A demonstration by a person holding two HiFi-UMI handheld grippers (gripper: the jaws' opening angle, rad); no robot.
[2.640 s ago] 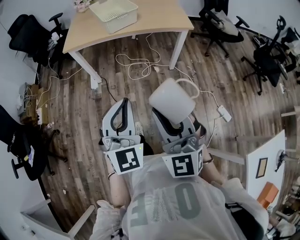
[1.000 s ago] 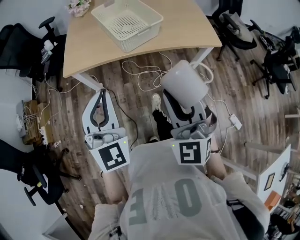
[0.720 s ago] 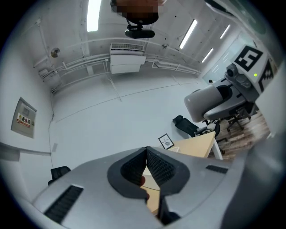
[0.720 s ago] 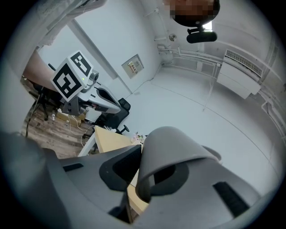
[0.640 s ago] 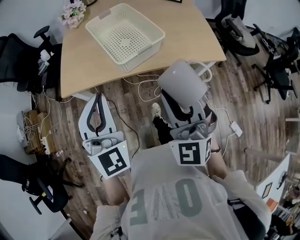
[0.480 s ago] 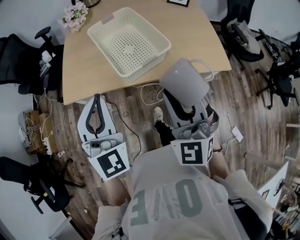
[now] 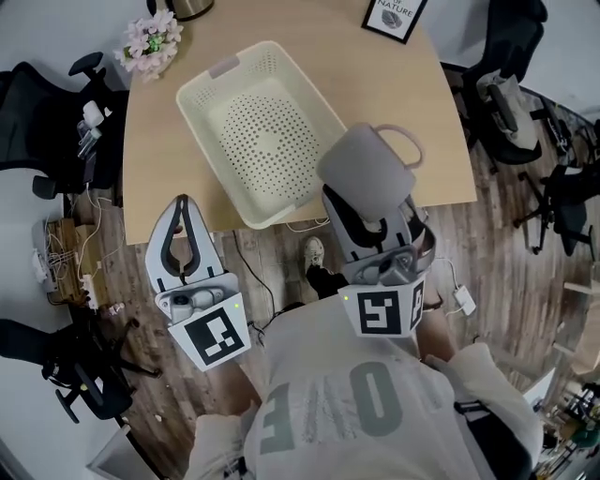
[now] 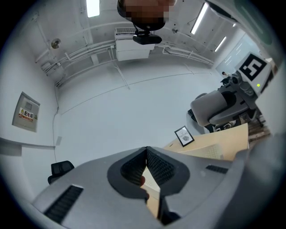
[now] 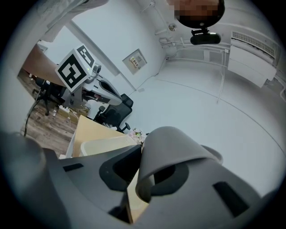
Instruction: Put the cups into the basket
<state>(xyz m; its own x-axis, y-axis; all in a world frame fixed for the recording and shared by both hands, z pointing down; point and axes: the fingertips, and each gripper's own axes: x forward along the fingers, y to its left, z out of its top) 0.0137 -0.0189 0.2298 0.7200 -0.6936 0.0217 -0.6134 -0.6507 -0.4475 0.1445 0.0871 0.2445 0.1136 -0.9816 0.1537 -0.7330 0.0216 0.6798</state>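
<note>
A grey cup (image 7: 366, 172) with a loop handle is held bottom-up in my right gripper (image 7: 367, 214), whose jaws are shut on its rim; in the right gripper view the cup (image 9: 172, 150) fills the space between the jaws. It hovers over the near edge of the table, just right of the cream perforated basket (image 7: 211, 98), which has nothing in it. My left gripper (image 7: 179, 234) is shut with nothing in it, held over the floor in front of the table's near edge. In the left gripper view its jaws (image 8: 146, 167) meet tip to tip.
The wooden table (image 7: 155, 159) carries a flower bunch (image 7: 150, 37) at its far left and a framed picture (image 7: 394, 14) at the far right. Office chairs (image 7: 42, 94) stand left and right (image 7: 516, 89). Cables and a power strip (image 7: 459, 298) lie on the wood floor.
The view has moved forward toward the table; the basket now sits close in front. The right gripper with the cup has come over the table's near edge. The left gripper stays shut.
</note>
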